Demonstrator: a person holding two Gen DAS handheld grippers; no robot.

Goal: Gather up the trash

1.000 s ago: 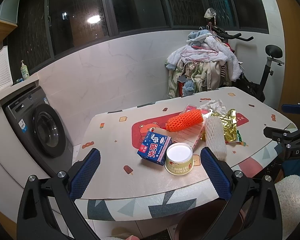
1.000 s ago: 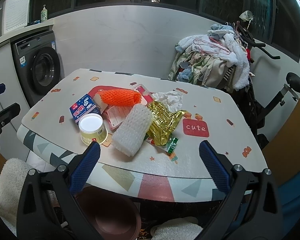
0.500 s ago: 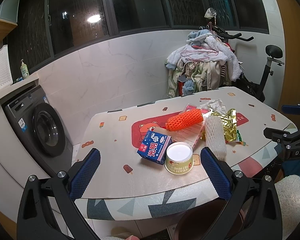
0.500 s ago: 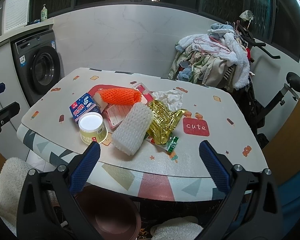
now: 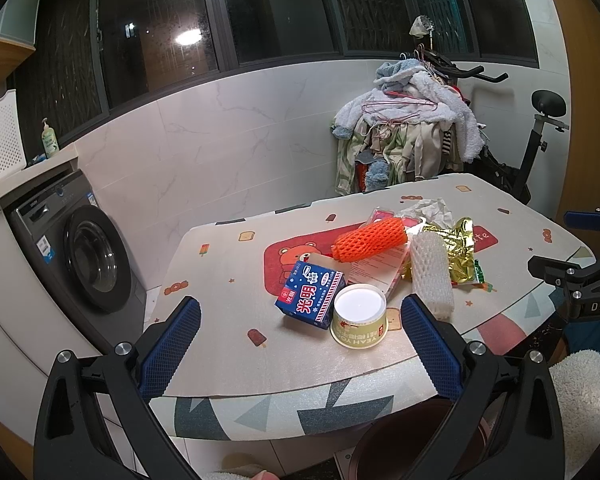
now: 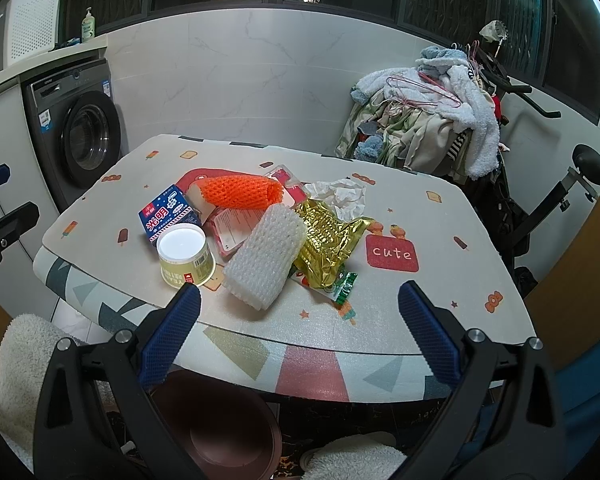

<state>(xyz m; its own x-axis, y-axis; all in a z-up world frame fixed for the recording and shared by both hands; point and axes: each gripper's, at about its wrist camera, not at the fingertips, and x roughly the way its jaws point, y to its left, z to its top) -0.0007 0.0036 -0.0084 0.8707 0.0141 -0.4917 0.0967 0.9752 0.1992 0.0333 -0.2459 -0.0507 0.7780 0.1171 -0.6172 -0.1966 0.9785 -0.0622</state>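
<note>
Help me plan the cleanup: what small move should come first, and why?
Probably ease the right claw forward onto the white foam net. Both claws are open and empty, the net lies nearest that claw, atop the pile, and the brown bin waits below the table edge.

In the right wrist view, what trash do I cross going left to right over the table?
Blue carton → yogurt cup → orange foam net → white foam net → gold wrapper, with the crumpled tissue behind it.
</note>
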